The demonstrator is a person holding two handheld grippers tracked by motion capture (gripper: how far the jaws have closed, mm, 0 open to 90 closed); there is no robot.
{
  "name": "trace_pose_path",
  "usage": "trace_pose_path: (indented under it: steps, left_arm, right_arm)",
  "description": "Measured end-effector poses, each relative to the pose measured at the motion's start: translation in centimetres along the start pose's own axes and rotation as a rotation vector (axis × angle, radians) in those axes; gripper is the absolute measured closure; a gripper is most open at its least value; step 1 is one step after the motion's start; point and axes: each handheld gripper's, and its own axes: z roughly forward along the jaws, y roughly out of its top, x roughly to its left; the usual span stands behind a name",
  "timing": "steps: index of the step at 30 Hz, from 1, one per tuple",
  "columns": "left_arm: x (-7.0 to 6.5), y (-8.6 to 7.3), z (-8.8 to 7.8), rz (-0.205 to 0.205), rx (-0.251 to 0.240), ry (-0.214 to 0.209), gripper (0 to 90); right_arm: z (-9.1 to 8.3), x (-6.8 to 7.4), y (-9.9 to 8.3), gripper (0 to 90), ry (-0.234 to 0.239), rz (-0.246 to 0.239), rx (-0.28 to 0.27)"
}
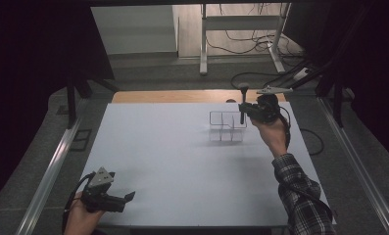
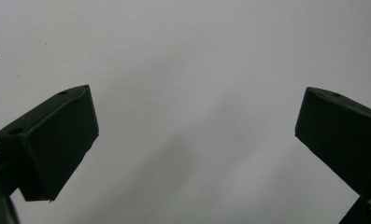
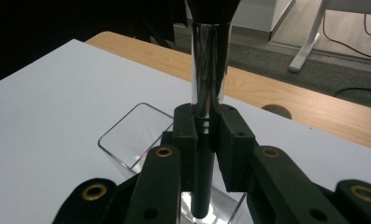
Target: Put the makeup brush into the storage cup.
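**Brush held upright over clear organiser**

Item 1, brush [image 3: 210, 70]: dark handle, shiny metal ferrule, dark bristles at the top. Stands upright. Its handle end reaches down into the clear organiser [image 1: 226, 126] at that tray's right side, as the high view shows it. In the right gripper view the handle runs down between the jaws and past the tray's clear wall.

Item 2, right gripper [image 3: 206, 135]: jaws clamped on the brush handle just below the ferrule, one pad on each side. Held by the right hand [image 1: 270, 131] at the far right of the table [image 1: 172, 161], sleeve in plaid.

Item 3, organiser: transparent, with inner dividers, on the white table top toward the far edge. Compartments look empty apart from the brush handle.

Item 4, left gripper [image 2: 197, 135]: jaws spread wide, nothing between them, white table surface beneath. Rests at the near left corner of the table, well apart from the organiser.
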Motion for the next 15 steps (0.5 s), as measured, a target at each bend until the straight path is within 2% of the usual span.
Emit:
trace_pose_path:
  steps: [7,15]
  left_arm:
    - [0.0,0.0,0.0,0.001,0.001,-0.001,0.0]
    - [0.0,0.0,0.0,0.002,0.002,-0.002,0.0]
  right_arm:
    - [0.4,-0.3,0.2,78.9,-0.010,0.003,-0.007]
    - [1.1,-0.5,-0.3,78.9,-0.017,0.005,0.005]
